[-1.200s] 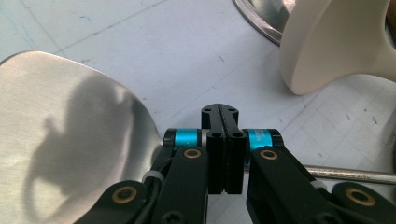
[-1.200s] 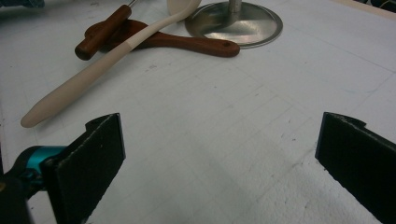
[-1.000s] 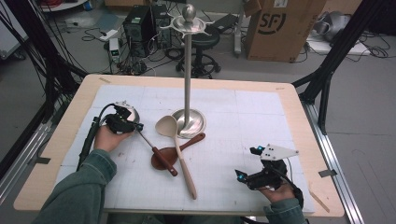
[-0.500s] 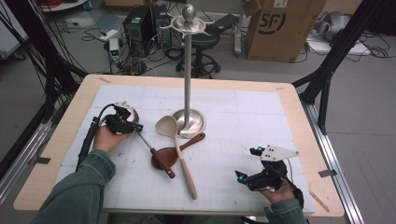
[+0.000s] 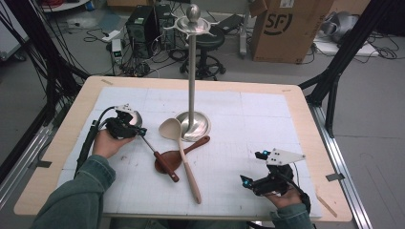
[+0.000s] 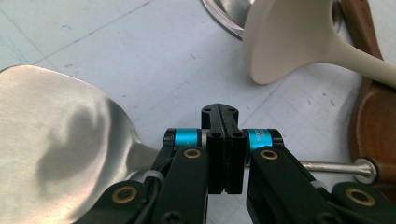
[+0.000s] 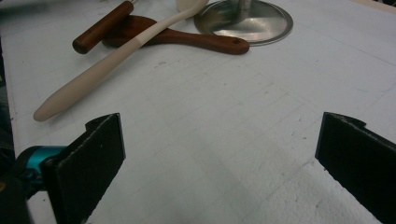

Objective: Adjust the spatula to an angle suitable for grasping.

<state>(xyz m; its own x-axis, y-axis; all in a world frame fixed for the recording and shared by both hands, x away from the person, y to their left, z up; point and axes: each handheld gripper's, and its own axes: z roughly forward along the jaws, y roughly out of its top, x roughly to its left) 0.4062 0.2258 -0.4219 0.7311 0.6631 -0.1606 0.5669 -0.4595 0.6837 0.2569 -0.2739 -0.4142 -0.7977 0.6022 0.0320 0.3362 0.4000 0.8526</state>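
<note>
White padding covers the wooden table (image 5: 57,157), with cables, a computer tower and a cardboard box (image 5: 286,28) on the floor beyond; at centre frame stands a tall metal stand (image 5: 192,95); below its base lie a cream spoon (image 5: 181,152), a dark wooden spoon (image 5: 179,155) and a steel ladle (image 5: 136,125), its wooden handle crossing lower centre; at left the left gripper (image 5: 125,128) sits over the ladle's bowl, jaws pressed together on nothing; at lower right the right gripper (image 5: 260,183) rests with jaws spread wide, well apart from the utensils.
</note>
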